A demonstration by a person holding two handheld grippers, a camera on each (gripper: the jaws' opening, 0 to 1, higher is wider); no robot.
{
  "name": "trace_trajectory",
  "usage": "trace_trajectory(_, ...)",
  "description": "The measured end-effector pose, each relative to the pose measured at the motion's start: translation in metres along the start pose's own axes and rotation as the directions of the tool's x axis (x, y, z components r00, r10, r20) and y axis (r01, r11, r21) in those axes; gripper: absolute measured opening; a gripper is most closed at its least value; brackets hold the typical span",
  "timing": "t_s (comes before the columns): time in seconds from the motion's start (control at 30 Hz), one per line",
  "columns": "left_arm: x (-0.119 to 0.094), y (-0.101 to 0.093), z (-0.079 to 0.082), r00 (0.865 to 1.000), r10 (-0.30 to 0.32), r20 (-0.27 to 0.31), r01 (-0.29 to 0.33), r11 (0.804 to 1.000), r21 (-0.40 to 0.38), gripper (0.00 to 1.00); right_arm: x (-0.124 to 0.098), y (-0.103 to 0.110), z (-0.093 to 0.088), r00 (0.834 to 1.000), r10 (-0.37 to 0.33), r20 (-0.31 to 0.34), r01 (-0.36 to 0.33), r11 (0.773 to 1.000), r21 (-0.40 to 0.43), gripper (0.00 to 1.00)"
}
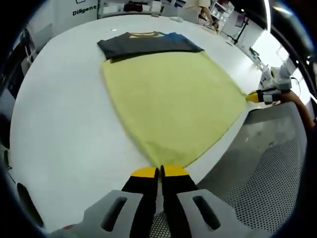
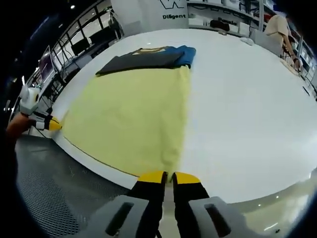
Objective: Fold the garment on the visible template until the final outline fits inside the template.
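Observation:
A pale yellow garment (image 1: 173, 99) lies spread flat on the white table (image 1: 64, 119), reaching to the table's near edge. My left gripper (image 1: 159, 172) is shut on its near corner, yellow tips pressed together over the cloth. The right gripper (image 1: 260, 96) comes into the left gripper view from the right, at the garment's other near corner. In the right gripper view my right gripper (image 2: 168, 177) is shut on the yellow garment (image 2: 129, 119) at its hem corner, and the left gripper (image 2: 49, 124) holds the far-left corner. A folded dark grey garment (image 1: 143, 45) lies on the yellow one's far end.
A blue folded garment (image 2: 184, 53) sits beside the dark grey garment (image 2: 138, 62). Grey perforated flooring (image 1: 267, 168) lies below the table's near edge. A person (image 2: 280, 29) stands at the far side, with shelves and a sign behind.

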State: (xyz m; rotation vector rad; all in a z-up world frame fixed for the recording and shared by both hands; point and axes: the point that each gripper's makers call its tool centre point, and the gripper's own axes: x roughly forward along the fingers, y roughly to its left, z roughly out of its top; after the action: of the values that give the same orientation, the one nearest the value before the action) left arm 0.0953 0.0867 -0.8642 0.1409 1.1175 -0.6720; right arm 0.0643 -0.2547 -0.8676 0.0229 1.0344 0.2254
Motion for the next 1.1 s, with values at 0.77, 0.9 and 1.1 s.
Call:
trace_trajectory(0.77, -0.009, -0.011, -0.019, 0.997, -0.039, -0.07, 0.041, 0.999, 0.031, 0.0, -0.003, 0.004, -0.002, 1.0, 0.022, -0.014, -0.022, 1.0, 0.004, 0.0)
trace_trajectory(0.9, -0.014, -0.011, -0.015, 0.998, -0.041, -0.053, 0.042, 0.999, 0.028, 0.0, -0.009, 0.005, 0.002, 1.0, 0.024, -0.007, -0.024, 1.0, 0.0, 0.0)
trace_trajectory(1.1, -0.02, -0.014, -0.01, 0.999, -0.045, -0.027, 0.045, 0.999, 0.025, 0.0, -0.013, 0.007, 0.005, 1.0, 0.025, -0.001, -0.025, 1.0, -0.01, 0.0)
